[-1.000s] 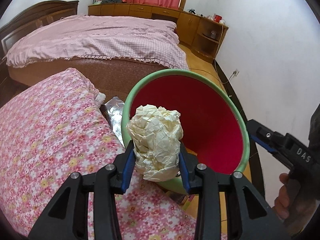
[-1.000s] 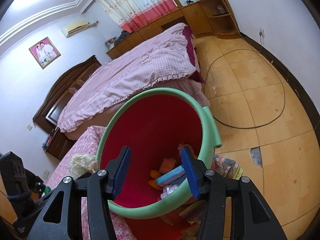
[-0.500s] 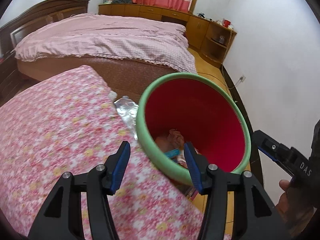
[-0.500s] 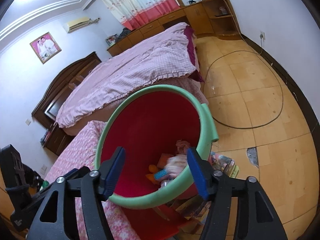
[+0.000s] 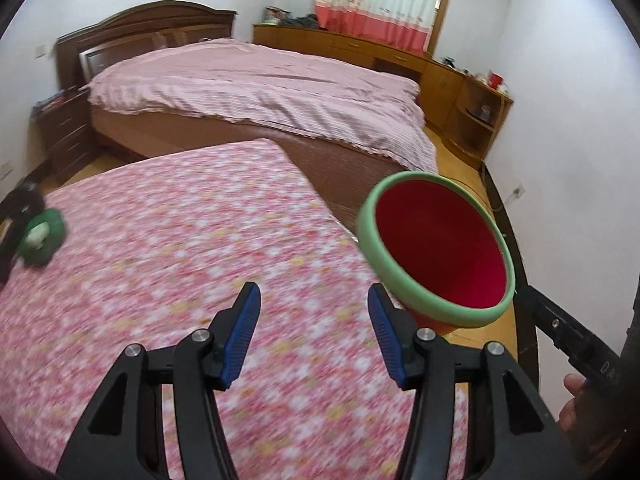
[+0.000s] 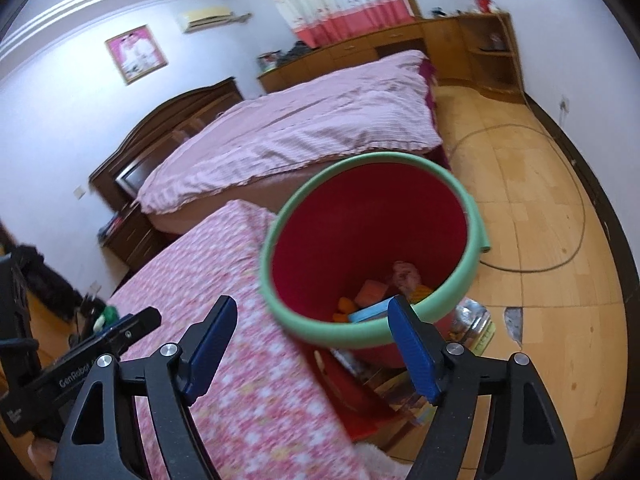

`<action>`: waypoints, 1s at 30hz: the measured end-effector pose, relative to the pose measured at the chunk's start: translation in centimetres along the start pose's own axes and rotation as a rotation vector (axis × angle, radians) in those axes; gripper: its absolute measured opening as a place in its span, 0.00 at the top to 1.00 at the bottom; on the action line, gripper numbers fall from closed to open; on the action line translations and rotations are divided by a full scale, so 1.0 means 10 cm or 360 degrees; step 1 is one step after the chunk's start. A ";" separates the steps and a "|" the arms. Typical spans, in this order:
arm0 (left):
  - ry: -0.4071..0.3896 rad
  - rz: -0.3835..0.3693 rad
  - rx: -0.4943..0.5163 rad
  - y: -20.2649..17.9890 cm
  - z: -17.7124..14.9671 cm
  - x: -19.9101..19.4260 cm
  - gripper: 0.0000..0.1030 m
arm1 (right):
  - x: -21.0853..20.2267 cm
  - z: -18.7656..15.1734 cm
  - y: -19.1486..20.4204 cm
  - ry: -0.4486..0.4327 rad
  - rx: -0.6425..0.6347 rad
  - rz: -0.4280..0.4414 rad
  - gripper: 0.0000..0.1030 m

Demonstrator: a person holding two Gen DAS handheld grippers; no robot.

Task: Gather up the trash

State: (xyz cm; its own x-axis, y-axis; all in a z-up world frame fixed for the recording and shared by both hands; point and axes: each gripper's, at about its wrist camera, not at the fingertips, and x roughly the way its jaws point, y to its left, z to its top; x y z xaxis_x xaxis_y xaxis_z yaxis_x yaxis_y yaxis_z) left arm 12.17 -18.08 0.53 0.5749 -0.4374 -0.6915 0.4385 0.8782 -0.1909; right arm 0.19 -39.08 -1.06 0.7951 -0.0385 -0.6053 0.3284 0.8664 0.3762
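A red bin with a green rim (image 6: 464, 280) stands on the floor at the right edge of the pink floral table (image 5: 168, 264). Inside it lie several bits of trash, among them a pale crumpled lump (image 6: 404, 276) and a blue piece (image 6: 370, 314). My left gripper (image 5: 314, 332) is open over the floral cloth, left of the bin (image 5: 436, 248), with nothing between its blue pads. My right gripper (image 6: 312, 352) hovers in front of the bin's near rim. Its jaws are opening and nothing is between them.
A green and white object (image 5: 42, 236) lies at the table's far left beside something black. Beyond the table is a bed with a pink cover (image 5: 260, 84). Printed paper and a foil wrapper (image 6: 472, 320) lie on the wooden floor by the bin. A cable (image 6: 560, 256) loops across it.
The crumpled paper ball left my left gripper and dropped into the bin. Both grippers pulled back and leftward from the bin. The right jaws spread wider.
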 end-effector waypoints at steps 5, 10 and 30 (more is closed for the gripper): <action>-0.0075 0.0113 -0.0046 0.23 -0.15 -0.34 0.40 | -0.12 -0.13 0.31 -0.0001 -0.0118 0.0050 0.23; -0.0120 0.0197 -0.0125 0.45 -0.33 -0.65 0.40 | -0.20 -0.29 0.59 0.0023 -0.0236 0.0093 0.23; -0.0291 0.0486 -0.0304 0.83 -0.90 -1.46 0.40 | -0.63 -0.82 1.19 -0.0103 -0.0510 0.0168 0.21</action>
State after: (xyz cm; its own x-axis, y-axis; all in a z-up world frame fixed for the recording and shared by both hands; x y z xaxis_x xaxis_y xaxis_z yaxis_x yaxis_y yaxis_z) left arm 1.24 -2.64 2.80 0.7800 -0.1627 -0.6042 0.1019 0.9858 -0.1338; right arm -5.11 -24.46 1.47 0.8502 0.0369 -0.5251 0.0741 0.9792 0.1887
